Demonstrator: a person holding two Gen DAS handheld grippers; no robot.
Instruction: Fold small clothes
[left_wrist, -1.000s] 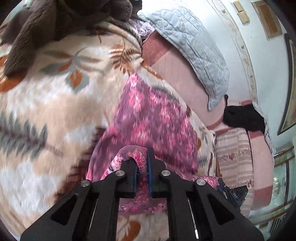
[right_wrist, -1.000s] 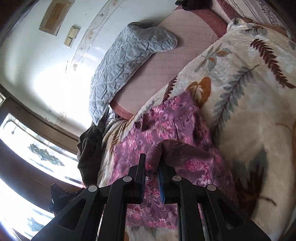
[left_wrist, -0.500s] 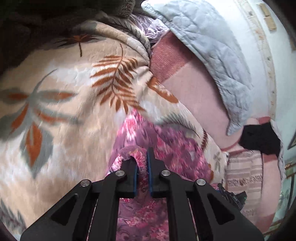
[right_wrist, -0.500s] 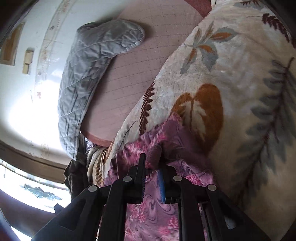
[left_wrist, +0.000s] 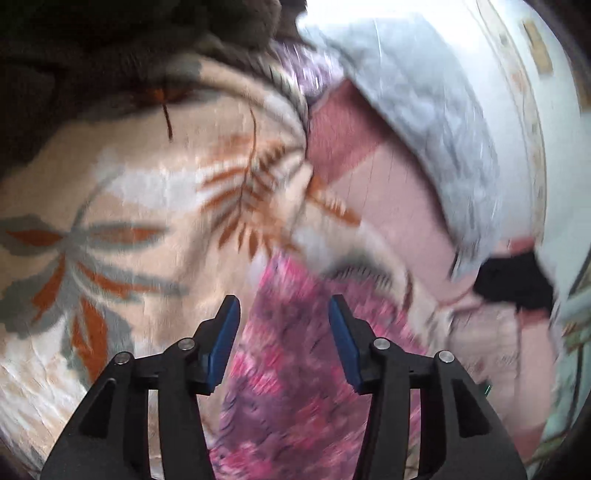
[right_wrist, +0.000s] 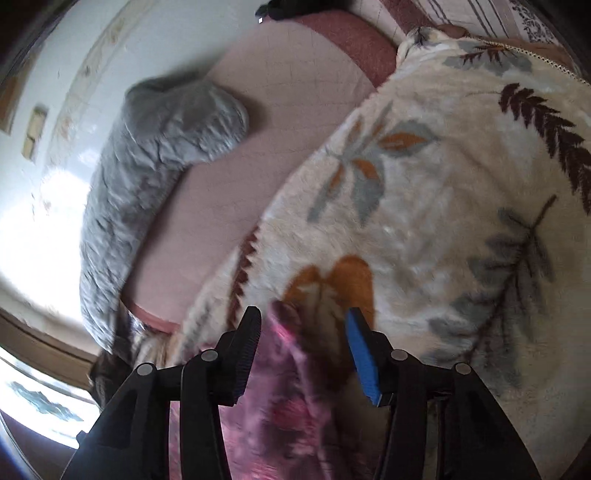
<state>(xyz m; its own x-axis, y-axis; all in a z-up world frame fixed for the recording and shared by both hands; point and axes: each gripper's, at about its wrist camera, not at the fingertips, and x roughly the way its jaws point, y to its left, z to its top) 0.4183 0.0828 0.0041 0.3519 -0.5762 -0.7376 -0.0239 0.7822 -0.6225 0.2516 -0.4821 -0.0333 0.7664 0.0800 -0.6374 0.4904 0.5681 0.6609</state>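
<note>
While its jaws are opening, the left hand-held gripper stands parted above the pink floral garment, which lies between and below its blue pads without touching them. The right hand-held gripper is opening too, a raised fold of the garment loose between its fingers. Beyond both spreads the leaf-patterned blanket; farther off lies a grey quilted pillow.

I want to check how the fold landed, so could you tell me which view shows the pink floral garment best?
The left wrist view: the pink floral garment spreads across the leaf-print blanket, though blurred. The right wrist view catches only a raised corner of it.
</note>
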